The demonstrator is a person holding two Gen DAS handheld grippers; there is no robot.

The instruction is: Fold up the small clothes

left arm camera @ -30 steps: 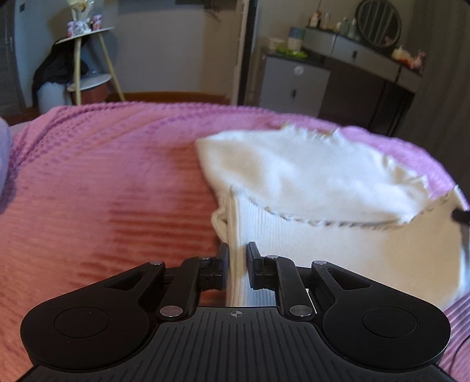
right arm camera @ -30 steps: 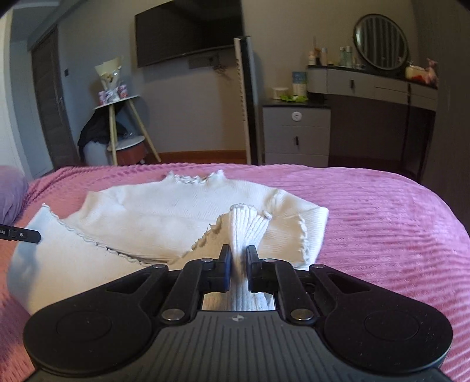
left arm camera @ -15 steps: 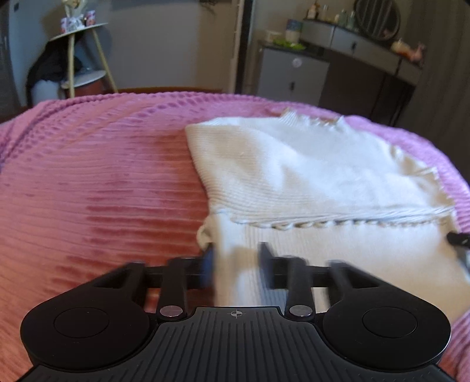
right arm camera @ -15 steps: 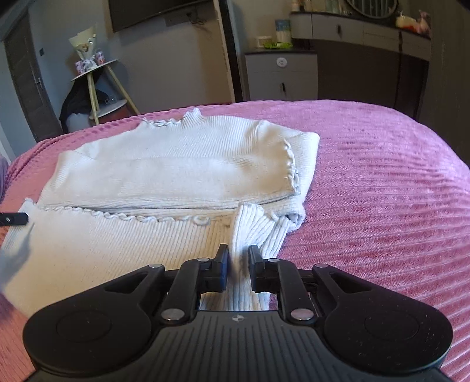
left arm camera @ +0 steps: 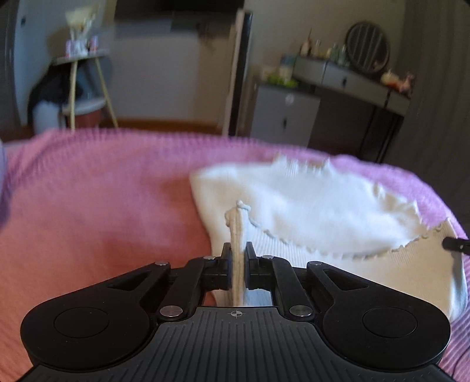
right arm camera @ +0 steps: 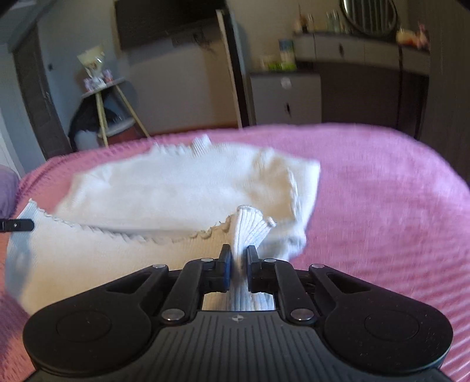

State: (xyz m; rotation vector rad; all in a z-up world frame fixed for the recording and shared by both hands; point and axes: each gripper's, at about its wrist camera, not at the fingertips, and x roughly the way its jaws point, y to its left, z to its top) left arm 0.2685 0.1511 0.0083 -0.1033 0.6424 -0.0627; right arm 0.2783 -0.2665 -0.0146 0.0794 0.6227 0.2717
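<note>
While each tool, left (left arm camera: 238, 258) and right (right arm camera: 238, 260), clenches a near corner of the white top (left arm camera: 308, 211) lying on the bed (left arm camera: 102, 205), uneven lifting toward 12 o'clock could skew the fold.

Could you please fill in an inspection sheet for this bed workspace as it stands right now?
Surface: pink ribbed bedspread, a purple pillow edge at its left.
Job's things: white knit sweater, partly folded, frilled hem facing the cameras.
Clutter: nothing seen on the bed.
Grippers: left tongs shut on the sweater's near-left corner; right tongs shut on its near-right corner.
Cables: nothing seen.
Surroundings: dressing table with round mirror, grey drawer cabinet, wall TV, tripod side table.
</note>
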